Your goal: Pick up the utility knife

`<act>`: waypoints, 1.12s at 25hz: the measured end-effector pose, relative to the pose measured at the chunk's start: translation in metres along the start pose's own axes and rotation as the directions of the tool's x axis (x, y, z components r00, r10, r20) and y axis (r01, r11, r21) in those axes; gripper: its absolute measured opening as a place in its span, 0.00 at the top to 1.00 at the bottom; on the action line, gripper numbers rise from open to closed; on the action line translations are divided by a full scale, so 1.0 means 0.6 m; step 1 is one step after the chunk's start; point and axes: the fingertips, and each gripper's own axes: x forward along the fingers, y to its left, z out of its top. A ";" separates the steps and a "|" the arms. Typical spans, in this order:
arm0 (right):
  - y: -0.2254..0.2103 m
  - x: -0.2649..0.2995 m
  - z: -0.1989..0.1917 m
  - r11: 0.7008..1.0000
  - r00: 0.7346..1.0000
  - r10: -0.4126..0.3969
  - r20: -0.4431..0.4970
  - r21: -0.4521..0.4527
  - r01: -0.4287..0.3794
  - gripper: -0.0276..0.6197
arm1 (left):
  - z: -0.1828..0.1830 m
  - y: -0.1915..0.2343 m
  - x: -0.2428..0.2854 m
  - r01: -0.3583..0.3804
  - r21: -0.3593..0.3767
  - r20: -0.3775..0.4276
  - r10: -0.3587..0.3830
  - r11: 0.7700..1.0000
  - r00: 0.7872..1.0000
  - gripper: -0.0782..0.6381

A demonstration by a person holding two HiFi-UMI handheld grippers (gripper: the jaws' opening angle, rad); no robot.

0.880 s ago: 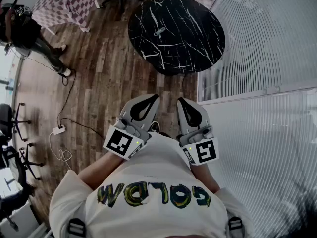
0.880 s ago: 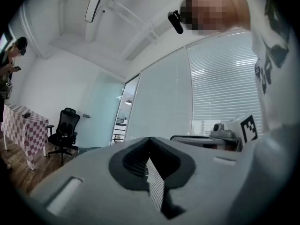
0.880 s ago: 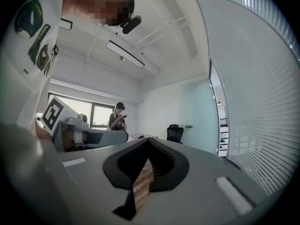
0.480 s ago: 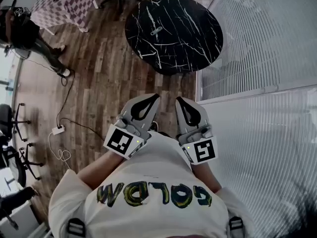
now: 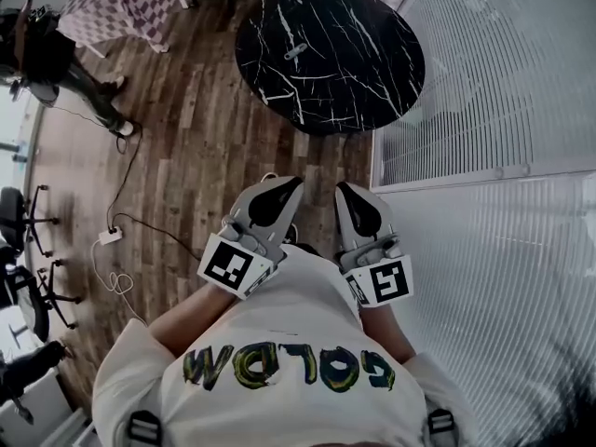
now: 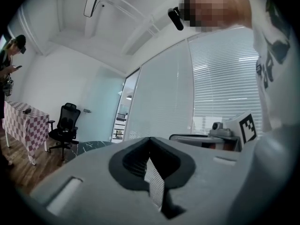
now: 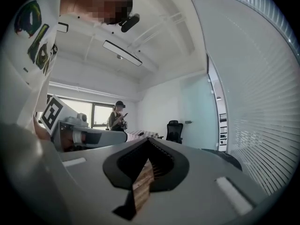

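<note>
The utility knife point(image 5: 296, 51), small and grey, lies on the round black marble table point(image 5: 354, 82) far ahead of me in the head view. Both grippers are held close to my chest and point level toward that table, well short of it. My left gripper point(image 5: 296, 182) is shut with nothing in it; in its own view the jaws meet at the tip point(image 6: 150, 138). My right gripper point(image 5: 339, 186) is likewise shut and empty, its jaws touching point(image 7: 149, 139). Neither gripper view shows the knife.
A wall of glass and blinds point(image 5: 484, 82) runs along the right. On the wooden floor lie a power strip and cable point(image 5: 110, 237). A chequered table point(image 5: 121, 3) and a standing person point(image 5: 47, 63) are at the far left, with office chairs point(image 5: 23, 240) nearby.
Both grippers stay shut and keep their place by my chest. The head view has shifted slightly, so the table sits a little more to the right.
</note>
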 end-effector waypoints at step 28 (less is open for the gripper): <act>-0.136 0.408 0.026 1.000 1.000 0.012 -0.028 -0.017 -0.013 0.95 | 0.067 0.373 0.212 0.017 -0.049 -0.006 -0.018 0.999 1.000 0.89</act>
